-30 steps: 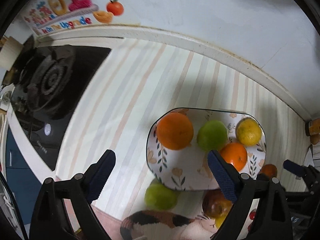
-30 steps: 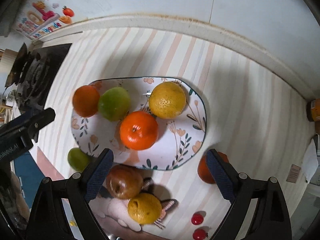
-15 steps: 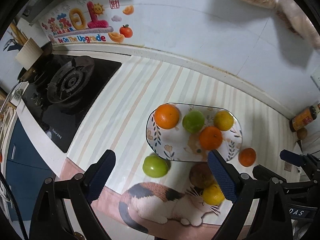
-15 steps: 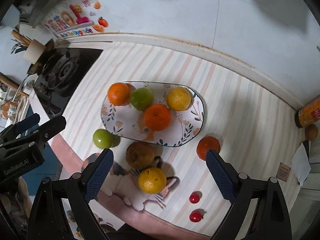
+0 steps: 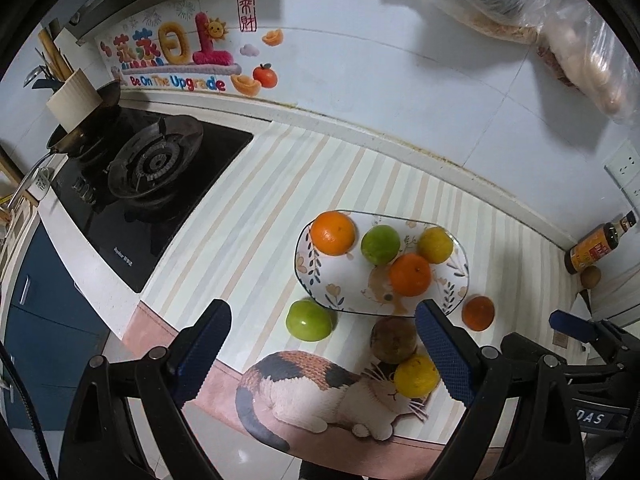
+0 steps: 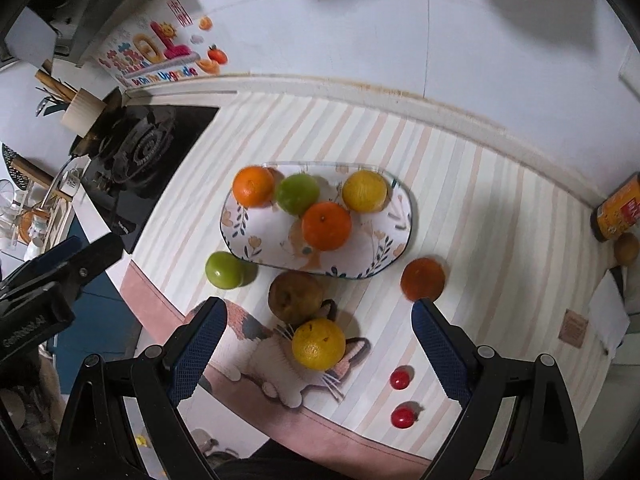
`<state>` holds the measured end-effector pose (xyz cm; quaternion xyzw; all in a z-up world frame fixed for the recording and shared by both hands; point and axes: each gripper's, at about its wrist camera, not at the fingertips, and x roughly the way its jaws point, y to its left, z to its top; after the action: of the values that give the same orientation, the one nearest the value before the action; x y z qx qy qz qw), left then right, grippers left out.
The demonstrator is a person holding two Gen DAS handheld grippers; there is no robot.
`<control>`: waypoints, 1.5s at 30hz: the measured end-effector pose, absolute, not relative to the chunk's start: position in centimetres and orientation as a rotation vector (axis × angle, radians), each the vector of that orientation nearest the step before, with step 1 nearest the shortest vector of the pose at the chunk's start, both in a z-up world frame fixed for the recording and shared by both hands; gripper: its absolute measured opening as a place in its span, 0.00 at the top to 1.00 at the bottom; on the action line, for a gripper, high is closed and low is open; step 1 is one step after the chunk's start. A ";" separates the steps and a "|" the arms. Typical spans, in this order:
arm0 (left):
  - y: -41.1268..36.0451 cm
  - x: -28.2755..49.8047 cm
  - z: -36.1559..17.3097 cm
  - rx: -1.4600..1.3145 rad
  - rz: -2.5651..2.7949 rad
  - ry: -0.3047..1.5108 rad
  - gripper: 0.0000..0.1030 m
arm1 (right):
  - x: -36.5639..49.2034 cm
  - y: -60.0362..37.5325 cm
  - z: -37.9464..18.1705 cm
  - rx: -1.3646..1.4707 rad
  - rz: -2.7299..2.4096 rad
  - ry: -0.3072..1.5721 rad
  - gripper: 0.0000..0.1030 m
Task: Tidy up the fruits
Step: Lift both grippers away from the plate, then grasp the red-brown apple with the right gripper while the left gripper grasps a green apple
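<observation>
Hovering both claws over loose fruit, nothing held.
Left claw (image 5: 322,354) and right claw (image 6: 318,350) wide; drop straight onto yellow citrus (image 6: 318,344), carry to plate (image 6: 256,240).

Plate (image 6: 240,236): floral, oval, holding two oranges, one green fruit, one yellow fruit.
Beside plate: green apple (image 6: 224,270), brown fruit (image 6: 294,296), yellow citrus (image 6: 318,344), orange (image 6: 423,279), two red tomatoes (image 6: 399,378).

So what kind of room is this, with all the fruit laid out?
Most likely a home kitchen: a gas stove is set into the counter, a sauce bottle stands in the corner, and a plate of fruit sits on a striped mat.
</observation>
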<state>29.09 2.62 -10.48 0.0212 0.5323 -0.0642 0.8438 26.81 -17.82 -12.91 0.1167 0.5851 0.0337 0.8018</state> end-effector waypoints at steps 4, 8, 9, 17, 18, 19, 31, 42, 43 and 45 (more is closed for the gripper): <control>2.9 29.9 -12.8 0.101 -0.101 1.148 0.09 | 27.7 -17.5 -17.3 0.309 0.081 1.340 0.07; 3.5 31.0 -15.7 0.123 -0.093 1.207 0.08 | 29.0 -16.7 -21.9 0.382 0.112 1.417 0.07; 3.7 31.5 -16.6 0.133 -0.085 1.225 0.08 | 29.5 -16.4 -23.3 0.404 0.121 1.443 0.07; 4.7 34.3 -22.7 0.166 -0.043 1.374 0.06 | 31.8 -13.4 -29.8 0.413 0.128 1.543 0.08; 4.8 34.5 -23.5 0.166 -0.039 1.398 0.06 | 32.0 -12.9 -30.4 0.402 0.128 1.554 0.08; 4.8 34.7 -24.1 0.165 -0.038 1.415 0.06 | 32.2 -12.4 -31.0 0.387 0.125 1.563 0.09; 2.7 35.5 -29.4 0.171 -0.111 1.541 0.06 | 31.6 -12.0 -32.4 0.321 0.118 1.591 0.33; 0.8 34.9 -30.6 0.182 -0.161 1.539 0.44 | 31.5 -13.1 -32.5 0.341 0.109 1.605 0.33; 0.8 34.6 -30.5 0.186 -0.158 1.535 0.44 | 31.5 -13.2 -32.5 0.342 0.110 1.607 0.33; 1.2 34.0 -30.5 0.177 -0.149 1.541 0.44 | 31.5 -13.5 -32.4 0.350 0.111 1.608 0.33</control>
<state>33.97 1.19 -30.51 0.0799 0.6947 -0.0673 0.7117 31.53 -13.51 -32.43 0.1558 0.7159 0.0494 0.6788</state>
